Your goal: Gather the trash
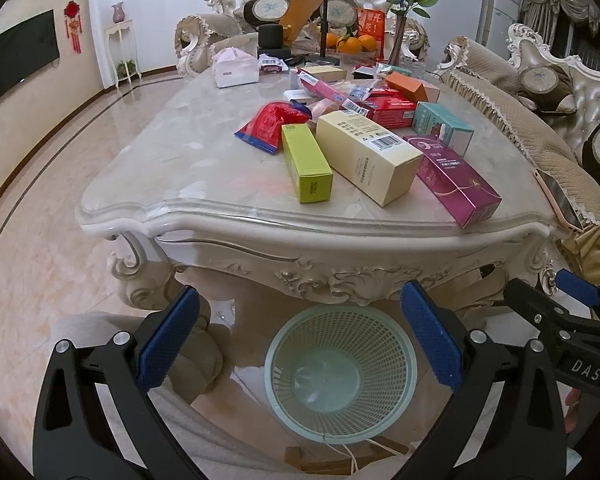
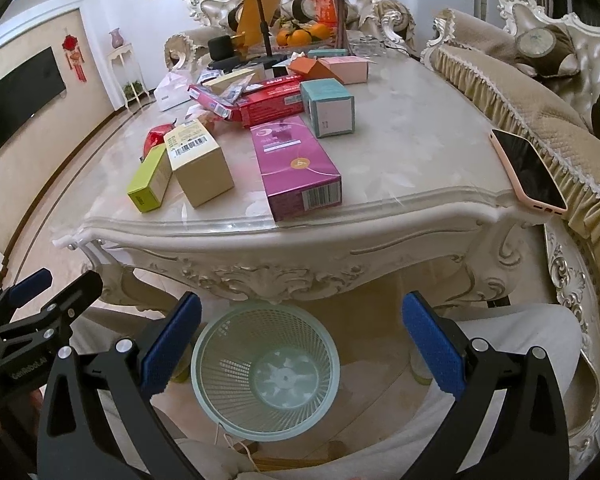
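Note:
A pale green mesh waste basket (image 1: pixel 342 372) stands empty on the floor in front of the table; it also shows in the right wrist view (image 2: pixel 265 372). Several empty boxes and wrappers lie on the marble table (image 1: pixel 188 168): a lime box (image 1: pixel 306 162), a cream box (image 1: pixel 368 156), a magenta box (image 1: pixel 452 176), a teal box (image 1: pixel 442 126), a red wrapper (image 1: pixel 270 122). My left gripper (image 1: pixel 300 340) is open and empty above the basket. My right gripper (image 2: pixel 300 344) is open and empty above the basket too; it shows beside the left one (image 1: pixel 556 304).
A pink phone (image 2: pixel 528 170) lies at the table's right edge. A tissue pack (image 1: pixel 236 67), a tripod (image 1: pixel 325 12), oranges (image 1: pixel 350 43) and a rose vase (image 1: pixel 404 20) stand at the far end. Sofas (image 1: pixel 540 120) flank the right and back. The person's knees flank the basket.

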The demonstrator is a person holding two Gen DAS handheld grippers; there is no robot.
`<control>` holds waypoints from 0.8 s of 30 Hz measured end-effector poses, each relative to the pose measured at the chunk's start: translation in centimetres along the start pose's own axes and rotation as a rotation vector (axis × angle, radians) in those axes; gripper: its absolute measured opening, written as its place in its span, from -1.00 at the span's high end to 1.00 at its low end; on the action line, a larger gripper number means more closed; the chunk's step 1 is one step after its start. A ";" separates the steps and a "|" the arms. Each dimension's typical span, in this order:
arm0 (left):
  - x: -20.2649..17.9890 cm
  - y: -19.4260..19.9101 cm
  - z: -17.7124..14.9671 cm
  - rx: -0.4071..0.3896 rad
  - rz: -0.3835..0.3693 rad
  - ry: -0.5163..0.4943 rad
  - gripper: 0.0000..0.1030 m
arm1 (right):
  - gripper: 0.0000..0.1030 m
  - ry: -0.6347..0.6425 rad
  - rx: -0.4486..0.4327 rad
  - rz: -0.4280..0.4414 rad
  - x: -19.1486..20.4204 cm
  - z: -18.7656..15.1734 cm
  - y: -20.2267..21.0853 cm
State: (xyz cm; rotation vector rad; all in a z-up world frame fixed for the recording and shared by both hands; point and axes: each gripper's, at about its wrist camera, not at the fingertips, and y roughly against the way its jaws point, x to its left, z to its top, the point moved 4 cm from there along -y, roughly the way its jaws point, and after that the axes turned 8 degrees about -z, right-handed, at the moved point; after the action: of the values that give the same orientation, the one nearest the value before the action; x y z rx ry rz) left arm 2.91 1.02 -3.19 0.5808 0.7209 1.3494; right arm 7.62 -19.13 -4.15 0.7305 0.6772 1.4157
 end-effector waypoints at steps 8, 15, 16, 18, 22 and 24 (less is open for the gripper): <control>0.1 0.0 0.0 0.002 -0.002 0.000 -0.88 | -0.86 -0.015 0.000 0.003 -0.3 0.0 0.0; 0.3 0.1 -0.2 0.004 0.001 0.002 -0.88 | -0.86 -0.017 0.000 0.004 -0.3 0.0 0.0; 0.3 0.1 -0.3 0.004 0.001 0.002 -0.88 | -0.86 -0.017 -0.001 0.004 -0.3 0.0 0.0; 0.3 0.1 -0.3 0.003 0.003 0.002 -0.88 | -0.86 -0.015 -0.001 0.005 -0.3 0.0 0.0; 0.8 0.1 -0.4 0.004 0.004 0.003 -0.88 | -0.86 -0.014 -0.001 0.005 -0.3 0.0 0.0; 0.3 0.1 -0.3 0.005 0.001 0.000 -0.88 | -0.86 -0.014 0.000 0.005 -0.3 0.0 0.0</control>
State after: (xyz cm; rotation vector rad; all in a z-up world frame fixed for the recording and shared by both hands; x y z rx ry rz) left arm 2.68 1.33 -3.37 0.5851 0.7245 1.3493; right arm 7.59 -19.39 -4.13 0.7414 0.6648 1.4146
